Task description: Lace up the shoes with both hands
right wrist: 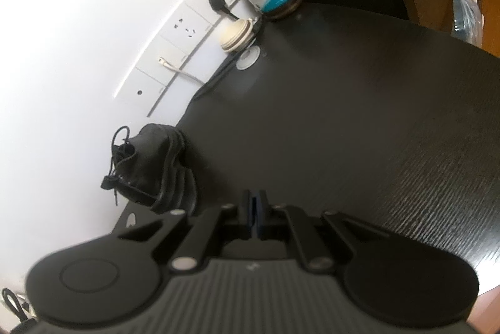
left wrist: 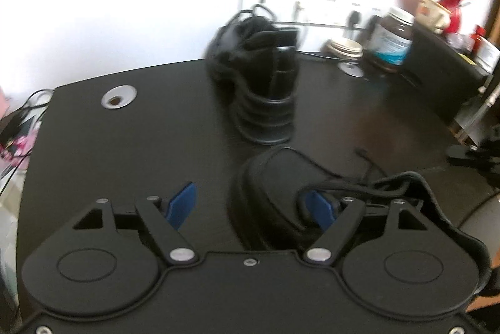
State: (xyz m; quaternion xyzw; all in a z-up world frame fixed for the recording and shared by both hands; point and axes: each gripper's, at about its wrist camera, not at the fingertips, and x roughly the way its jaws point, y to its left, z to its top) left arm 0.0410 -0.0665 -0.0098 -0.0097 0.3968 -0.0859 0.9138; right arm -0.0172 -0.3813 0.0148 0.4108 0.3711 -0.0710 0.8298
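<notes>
Dark desk against a white wall: the near shoe lies just ahead of the left gripper, whose jaws stand wide, its limp, thin lace draped by the right pad. Right gripper is clenched empty. Pinch the lace near its tip; the far shoe looks stiff-soled.
</notes>
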